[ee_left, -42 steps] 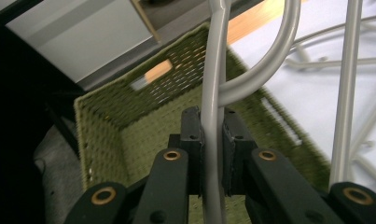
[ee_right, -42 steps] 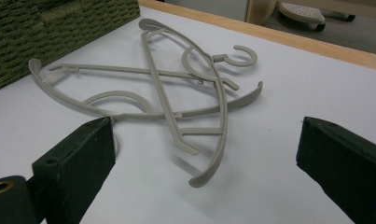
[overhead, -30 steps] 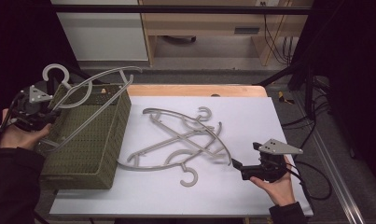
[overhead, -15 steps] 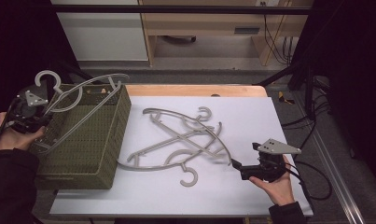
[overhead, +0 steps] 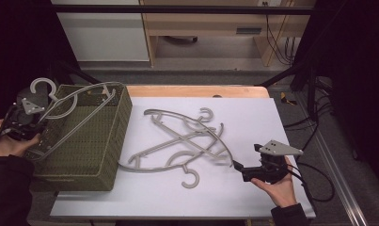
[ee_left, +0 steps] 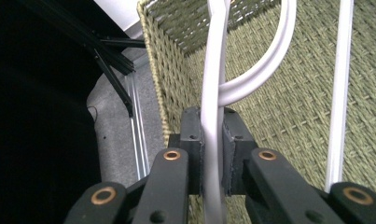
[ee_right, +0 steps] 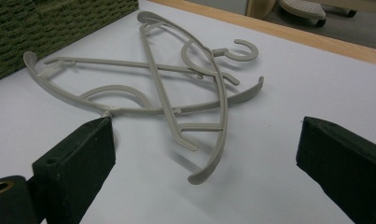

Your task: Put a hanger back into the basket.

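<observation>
High view: hanger (overhead: 79,106) is gripped tight by L gripper (overhead: 25,120) over basket (overhead: 109,165) at desk's left edge for stowing, R gripper (overhead: 243,170) held agape near hanger pile (overhead: 182,141).

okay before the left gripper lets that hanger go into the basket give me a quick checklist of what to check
1. Left gripper grip: jaws shut on the held hanger, pads pinching its bar. Ok.
2. Held hanger over the green woven basket: its body lies across the opening, its hook pokes past the far left rim. Not ok yet.
3. Hanger resting on the basket bottom: cannot tell.
4. Right gripper ready: jaws open, nothing between them, pointed at the pile. Ok.
5. Two hangers on the table: crossed over each other on the white sheet, so one may drag the other. Not ok.
</observation>
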The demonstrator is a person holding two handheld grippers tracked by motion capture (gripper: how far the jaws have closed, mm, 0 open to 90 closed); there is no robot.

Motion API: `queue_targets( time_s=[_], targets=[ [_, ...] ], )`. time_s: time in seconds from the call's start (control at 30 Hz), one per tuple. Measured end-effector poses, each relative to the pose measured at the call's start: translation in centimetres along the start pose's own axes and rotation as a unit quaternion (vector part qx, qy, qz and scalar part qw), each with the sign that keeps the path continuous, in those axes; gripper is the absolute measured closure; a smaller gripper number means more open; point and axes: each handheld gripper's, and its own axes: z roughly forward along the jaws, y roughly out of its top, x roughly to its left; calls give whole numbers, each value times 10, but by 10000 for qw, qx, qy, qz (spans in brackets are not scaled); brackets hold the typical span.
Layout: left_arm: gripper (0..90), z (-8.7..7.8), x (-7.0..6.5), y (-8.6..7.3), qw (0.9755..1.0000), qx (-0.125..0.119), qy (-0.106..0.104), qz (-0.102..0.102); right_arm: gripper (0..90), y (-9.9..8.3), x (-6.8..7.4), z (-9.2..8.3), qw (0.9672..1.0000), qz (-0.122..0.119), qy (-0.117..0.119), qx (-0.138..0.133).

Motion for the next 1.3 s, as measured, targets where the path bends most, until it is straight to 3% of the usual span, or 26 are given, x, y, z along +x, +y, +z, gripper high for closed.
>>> queue_targets(
  time_s=[0.17, 0.4, 0.53, 0.67, 0.8, 0.87, 0.9, 1.07, 1.17, 1.27, 1.3],
  targets=[
    [811, 6, -1, -6, 9999, 122, -39, -51, 51, 0, 0, 1, 10000, -4, 1, 33],
    [811, 23, -17, -7, 9993, 312, -160, -103, 52, 0, 0, 0, 10000, -13, -7, 7],
    [809, 31, -19, -14, 9981, 453, -281, -295, 53, 0, 0, 0, 10000, -14, -20, 0],
    [806, 38, -27, -14, 9972, 691, -250, -108, 55, 1, -1, 1, 10000, -41, -32, 3],
    [796, 42, -31, -14, 9954, 839, -440, -164, 57, 1, 0, 1, 10000, 1, -40, 5],
    [737, 42, -32, -16, 9945, 911, -483, -187, 58, 2, -1, 1, 10000, -20, -32, -22],
    [701, 40, -31, -17, 9947, 862, -528, -211, 58, 3, -2, 1, 10000, -10, -33, -33],
    [585, 16, -27, -17, 9955, 161, -771, -534, 62, 5, -2, 2, 9999, 13, -53, -100],
    [520, -1, -31, -14, 9929, -345, -959, -620, 63, 8, -2, 3, 9999, -1, -62, -133],
    [443, -19, -41, -10, 9846, -936, -1283, -725, 66, 12, -1, 3, 9998, -13, -44, -188],
    [418, -19, -41, -10, 9846, -936, -1283, -725, 66, 12, -1, 3, 9998, -13, -44, -188]
  ],
)
